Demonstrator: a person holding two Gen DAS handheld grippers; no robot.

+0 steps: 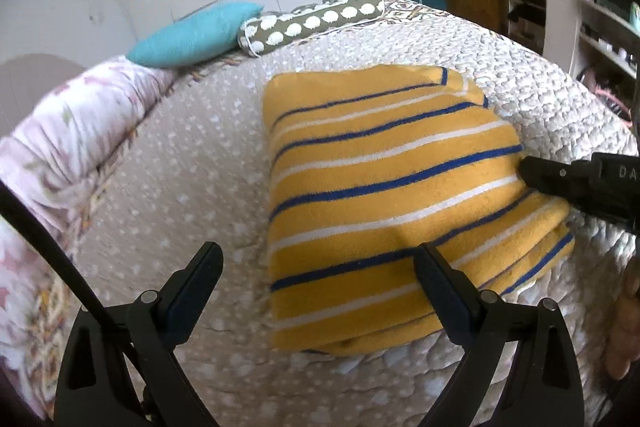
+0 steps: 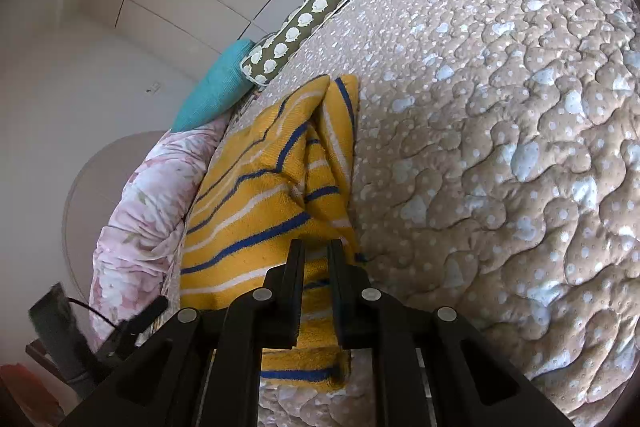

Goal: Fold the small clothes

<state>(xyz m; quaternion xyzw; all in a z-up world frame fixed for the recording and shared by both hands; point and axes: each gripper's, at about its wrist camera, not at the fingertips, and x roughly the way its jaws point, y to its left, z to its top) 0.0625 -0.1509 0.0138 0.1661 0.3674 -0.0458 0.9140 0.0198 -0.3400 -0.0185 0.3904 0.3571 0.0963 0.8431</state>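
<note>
- Yellow knit garment, striped blue and white, is shown lying on the quilted bedspread of the bed, already folded into a compact, layered rectangle.
- Folding is judged nearly complete; a loose flap at the right edge, seen in the right wrist view, remains to be flattened or tucked.
- Long axis is seen running from the near edge toward the pillows; stripes lie across it.
- Left hand-held gripper is shown wide open above the near edge, holding nothing.
- Right hand-held gripper is shown nearly closed, with the garment's right edge pinched between its jaws.
</note>
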